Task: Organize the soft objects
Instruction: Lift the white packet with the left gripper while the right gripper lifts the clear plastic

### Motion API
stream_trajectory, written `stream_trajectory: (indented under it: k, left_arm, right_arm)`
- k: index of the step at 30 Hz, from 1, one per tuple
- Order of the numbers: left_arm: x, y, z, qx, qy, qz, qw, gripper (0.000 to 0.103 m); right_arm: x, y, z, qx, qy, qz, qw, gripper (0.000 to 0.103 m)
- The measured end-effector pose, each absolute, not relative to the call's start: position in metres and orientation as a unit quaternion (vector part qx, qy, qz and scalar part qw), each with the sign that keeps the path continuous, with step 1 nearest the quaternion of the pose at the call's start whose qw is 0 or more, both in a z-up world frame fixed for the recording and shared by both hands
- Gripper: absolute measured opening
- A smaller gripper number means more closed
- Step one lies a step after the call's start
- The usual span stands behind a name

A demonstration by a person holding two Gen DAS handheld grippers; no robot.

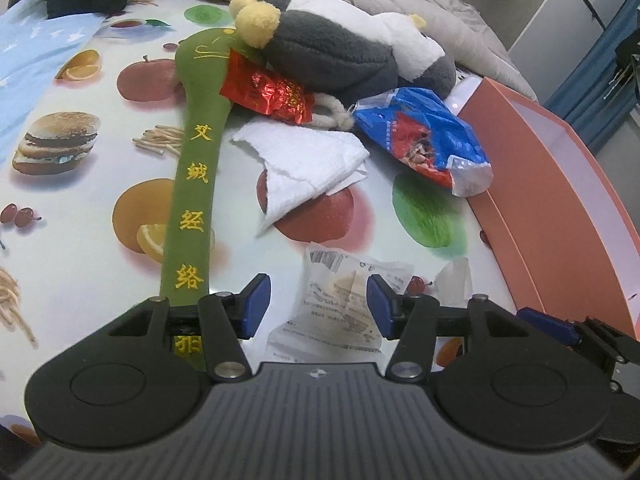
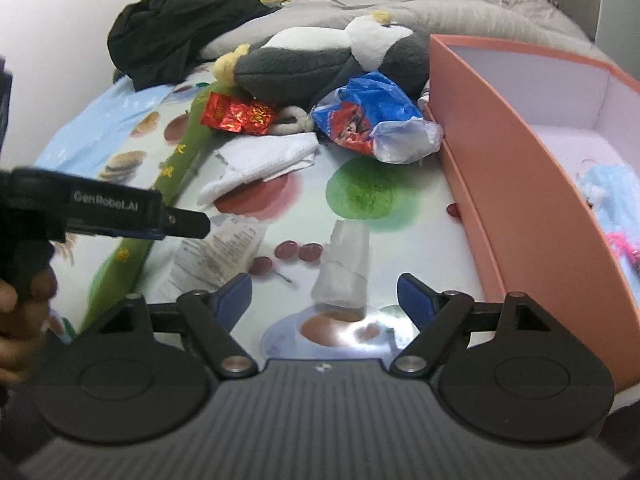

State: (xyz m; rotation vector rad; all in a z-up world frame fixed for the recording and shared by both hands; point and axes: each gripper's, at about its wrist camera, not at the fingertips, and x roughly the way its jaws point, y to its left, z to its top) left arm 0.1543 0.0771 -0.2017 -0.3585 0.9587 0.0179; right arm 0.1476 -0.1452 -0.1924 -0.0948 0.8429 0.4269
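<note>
Seen along both grippers, tilted down at a fruit-print bench. Left gripper (image 1: 318,306): blue fingers (image 1: 254,306) parted to a middling gap, holding nothing, poised over a clear printed packet (image 1: 340,308) lying flat. Right gripper (image 2: 324,302): fingers (image 2: 234,300) spread wide, also empty, with a small frosted wrapper (image 2: 344,270) lying just ahead between them. Further back: a torn paper towel (image 1: 308,160), a red foil packet (image 1: 268,94), a blue snack bag (image 1: 424,136), a long green plush stick (image 1: 194,184) and a grey-and-white plush bird (image 1: 340,52). At the right, a pink box (image 2: 476,152) already holding a few soft things.

Likely step: picking up the near wrappers for the box. To do well: lower until the fingers straddle the thin film, pinch a raised crease rather than the flat face, close gently, lift clear before swinging right, keep the two grippers apart.
</note>
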Motion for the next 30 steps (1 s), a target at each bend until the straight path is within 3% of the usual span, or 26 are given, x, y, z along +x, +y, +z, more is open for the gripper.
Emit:
stream_trajectory:
  k: [5,17,22,30]
  left_arm:
    - [0.154,0.074,-0.203,-0.171,0.462,0.001,0.870,0.059]
    - [0.156,0.063,-0.206,-0.161,0.467,-0.016,0.869,0.065]
    - [0.160,0.058,-0.209,-0.151,0.472,-0.023,0.868,0.069]
    - [0.166,0.053,-0.213,-0.144,0.476,-0.022,0.867,0.069]
  right_arm:
    - [0.142,-0.144,-0.191,-0.065,0.395,0.198,0.895,0.082]
    - [0.162,-0.157,-0.213,0.012,0.433,0.206,0.878,0.081]
    - [0.167,-0.159,-0.219,0.022,0.420,0.216,0.881,0.076]
    - [0.168,-0.153,-0.225,-0.001,0.390,0.220,0.894,0.077]
